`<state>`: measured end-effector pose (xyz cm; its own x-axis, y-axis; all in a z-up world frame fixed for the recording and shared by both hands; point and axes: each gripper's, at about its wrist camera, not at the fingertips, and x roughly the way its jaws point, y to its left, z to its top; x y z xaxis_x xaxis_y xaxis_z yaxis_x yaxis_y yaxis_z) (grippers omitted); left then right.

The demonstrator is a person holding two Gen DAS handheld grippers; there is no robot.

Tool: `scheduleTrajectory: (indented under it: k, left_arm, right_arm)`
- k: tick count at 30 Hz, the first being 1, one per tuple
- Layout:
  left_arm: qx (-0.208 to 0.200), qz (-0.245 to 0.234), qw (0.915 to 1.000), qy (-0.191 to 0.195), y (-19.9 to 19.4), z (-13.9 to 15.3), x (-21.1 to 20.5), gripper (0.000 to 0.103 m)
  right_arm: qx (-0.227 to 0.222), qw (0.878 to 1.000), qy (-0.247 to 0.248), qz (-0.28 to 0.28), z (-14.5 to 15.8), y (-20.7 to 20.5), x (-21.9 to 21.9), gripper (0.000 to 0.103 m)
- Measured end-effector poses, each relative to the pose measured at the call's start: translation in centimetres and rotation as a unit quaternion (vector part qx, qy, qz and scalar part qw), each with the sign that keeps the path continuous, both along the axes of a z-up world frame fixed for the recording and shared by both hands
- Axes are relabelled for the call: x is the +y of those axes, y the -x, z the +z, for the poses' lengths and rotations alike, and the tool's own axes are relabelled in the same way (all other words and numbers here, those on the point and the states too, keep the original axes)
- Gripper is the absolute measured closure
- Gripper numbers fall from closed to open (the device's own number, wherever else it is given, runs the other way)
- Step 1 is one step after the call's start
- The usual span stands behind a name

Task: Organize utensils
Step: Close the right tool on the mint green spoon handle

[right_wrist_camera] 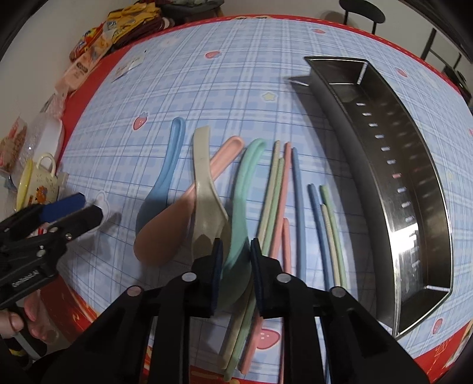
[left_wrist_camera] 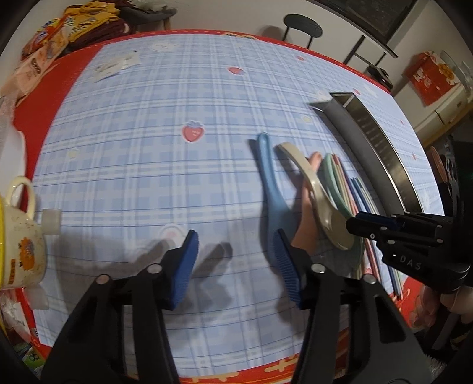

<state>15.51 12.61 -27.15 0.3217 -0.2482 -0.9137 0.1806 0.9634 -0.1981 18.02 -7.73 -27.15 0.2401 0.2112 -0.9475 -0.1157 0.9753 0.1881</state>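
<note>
Four plastic spoons lie side by side on the blue checked tablecloth: a blue spoon (right_wrist_camera: 168, 168), a pink spoon (right_wrist_camera: 165, 233), a beige spoon (right_wrist_camera: 204, 183) lying across the pink one, and a green spoon (right_wrist_camera: 245, 183). Several coloured chopsticks (right_wrist_camera: 298, 206) lie to their right. My right gripper (right_wrist_camera: 236, 263) points steeply down, shut on the green spoon's bowl. My left gripper (left_wrist_camera: 236, 265) is open over bare cloth, with the blue spoon (left_wrist_camera: 267, 177) just beside its right pad. The right gripper (left_wrist_camera: 354, 224) also shows in the left wrist view, at the spoon bowls.
A long steel tray (right_wrist_camera: 414, 165) with a slotted bottom lies right of the chopsticks, empty. A cream mug (left_wrist_camera: 20, 245) stands at the table's left edge, snack packets (left_wrist_camera: 44, 44) at the far left corner. A black chair (left_wrist_camera: 301, 25) stands beyond the table.
</note>
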Motion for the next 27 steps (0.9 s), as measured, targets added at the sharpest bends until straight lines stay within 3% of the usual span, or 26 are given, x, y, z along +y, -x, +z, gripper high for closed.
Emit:
scheduleTrajectory:
  k: [5,9,19,24,27]
  left_arm:
    - [0.003,-0.023,0.9996,0.018,0.0,-0.1,-1.2,0.062]
    - [0.007,-0.039,0.9988,0.030,0.3,-0.2,-1.9,0.068]
    - [0.017,-0.045,0.9977,0.047,0.0,-0.3,-2.7,0.069]
    - [0.024,-0.052,0.9967,0.057,-0.3,-0.4,-3.5,0.069]
    - [0.028,-0.058,0.9958,0.065,-0.5,-0.4,-4.1,0.069]
  right_arm:
    - [0.008,1.000,-0.010,-0.017,-0.3,0.4,-1.2,0.095]
    - [0.017,0.999,-0.023,-0.027,-1.0,0.6,-1.8,0.095]
    - [0.013,0.999,-0.044,-0.012,-1.4,0.5,-1.9,0.094]
    - [-0.009,0.999,-0.014,0.036,-1.2,1.0,-1.1,0.096]
    - [-0.013,0.999,-0.017,0.035,-1.1,1.3,-1.3,0.098]
